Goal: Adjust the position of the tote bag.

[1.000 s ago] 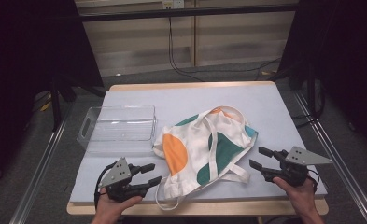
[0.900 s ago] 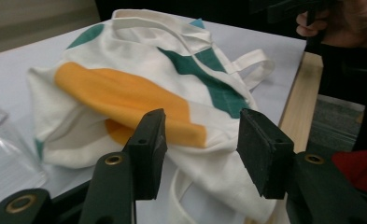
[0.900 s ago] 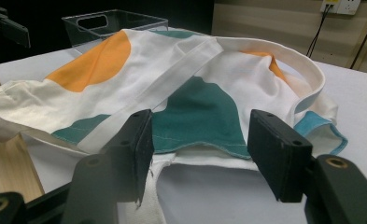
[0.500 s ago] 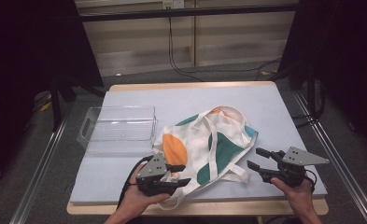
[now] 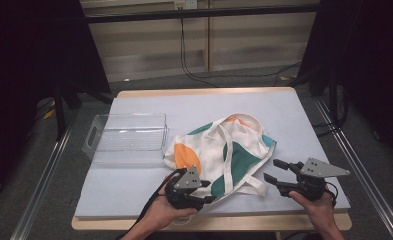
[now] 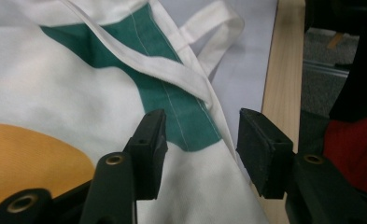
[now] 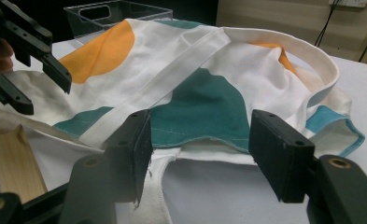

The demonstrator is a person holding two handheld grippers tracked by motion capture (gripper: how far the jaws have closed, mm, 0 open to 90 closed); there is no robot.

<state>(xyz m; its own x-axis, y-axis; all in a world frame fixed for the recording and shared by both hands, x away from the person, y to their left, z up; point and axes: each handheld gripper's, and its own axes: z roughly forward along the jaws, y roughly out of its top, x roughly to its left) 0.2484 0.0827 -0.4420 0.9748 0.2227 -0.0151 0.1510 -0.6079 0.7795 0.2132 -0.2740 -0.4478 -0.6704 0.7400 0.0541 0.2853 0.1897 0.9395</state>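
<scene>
Left gripper [image 5: 207,192], jaws just opening wider, straddles the tote bag's [image 5: 236,160] lower hem ungrasped; right gripper [image 5: 275,170] waits released. Next: pinch hem.

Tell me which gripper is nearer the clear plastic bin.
Left. The left gripper sits at the tote bag's near edge, just below and right of the clear plastic bin. The right gripper is across the bag, farther off.

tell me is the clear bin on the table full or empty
Empty. In the high view the clear bin sits upright beside the cloth bag, and the table shows through its floor with nothing inside.
</scene>
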